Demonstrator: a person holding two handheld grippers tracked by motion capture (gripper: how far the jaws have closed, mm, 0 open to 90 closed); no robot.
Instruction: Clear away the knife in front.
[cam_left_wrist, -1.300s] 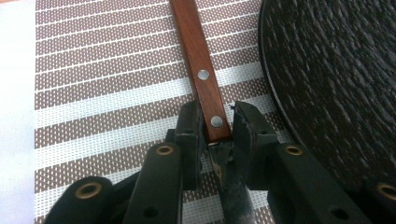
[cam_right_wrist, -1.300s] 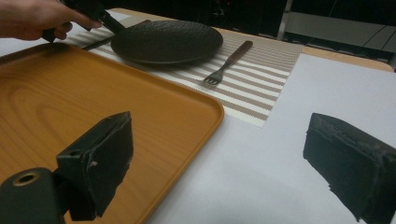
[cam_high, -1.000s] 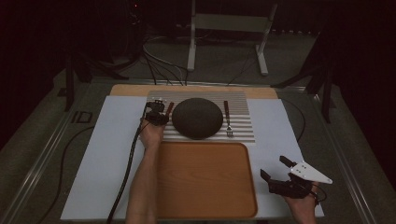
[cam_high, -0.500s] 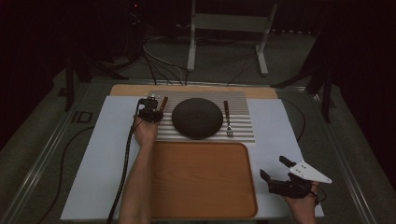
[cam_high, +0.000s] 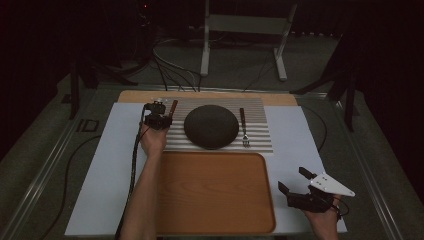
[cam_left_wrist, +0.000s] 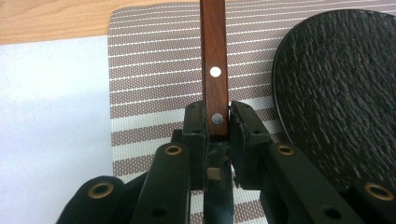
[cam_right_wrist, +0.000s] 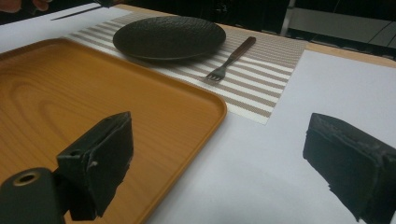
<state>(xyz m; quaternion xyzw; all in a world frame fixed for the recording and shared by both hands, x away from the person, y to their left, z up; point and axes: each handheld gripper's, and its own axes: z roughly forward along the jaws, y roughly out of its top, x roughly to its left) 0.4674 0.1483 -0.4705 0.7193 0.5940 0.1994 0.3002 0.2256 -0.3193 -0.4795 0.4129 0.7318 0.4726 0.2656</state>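
Observation:
My left gripper (cam_high: 156, 119) (cam_left_wrist: 217, 122) is shut on the wood-handled knife (cam_high: 172, 107) (cam_left_wrist: 214, 70), just left of the dark round plate (cam_high: 211, 126) (cam_left_wrist: 341, 93) and over the striped placemat (cam_high: 260, 125) (cam_left_wrist: 149, 70). Its jaws pinch the near end of the riveted handle, which points away from the hand. A fork (cam_high: 244, 129) (cam_right_wrist: 231, 56) with a wooden handle lies right of the plate (cam_right_wrist: 168, 37) on the mat. My right gripper (cam_high: 296, 186) (cam_right_wrist: 219, 154) stands open and holds nothing, low over the white sheet beside the wooden tray (cam_high: 215, 190) (cam_right_wrist: 70, 102), at its right front corner.
A white sheet (cam_high: 100, 170) covers the tabletop, with a wooden strip (cam_high: 135, 96) along the far edge. Cables (cam_high: 170, 70) and a metal stand (cam_high: 240, 30) lie on the dark floor beyond. The left gripper's cable (cam_high: 134, 160) trails along the forearm.
My left gripper has drawn the knife a little left and farther from the plate. The right gripper has stayed where it was, open.

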